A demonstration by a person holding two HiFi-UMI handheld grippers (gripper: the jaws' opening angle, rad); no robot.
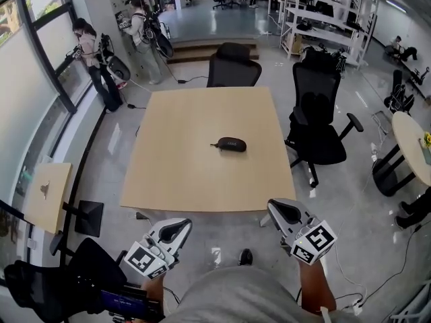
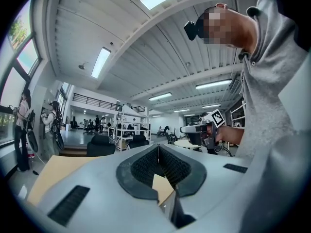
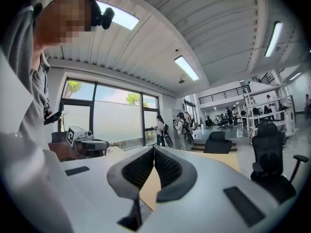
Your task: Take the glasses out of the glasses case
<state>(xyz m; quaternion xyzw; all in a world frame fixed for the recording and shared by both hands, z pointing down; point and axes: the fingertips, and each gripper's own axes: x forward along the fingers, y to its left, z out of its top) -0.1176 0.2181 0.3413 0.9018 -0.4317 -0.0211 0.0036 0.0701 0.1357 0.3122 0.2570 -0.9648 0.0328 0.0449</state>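
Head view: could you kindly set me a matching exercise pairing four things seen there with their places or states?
Things:
1. dark oval glasses case
2. left claw
3. right claw
4. black office chair with armrests

Places or states:
A. beside the right edge of the light wooden table
B. shut and empty, short of the table's near edge, at the view's lower left
C. lying near the middle of the tabletop
D. shut and empty, by the table's near right corner

Pairs: 1-C, 2-B, 3-D, 4-A
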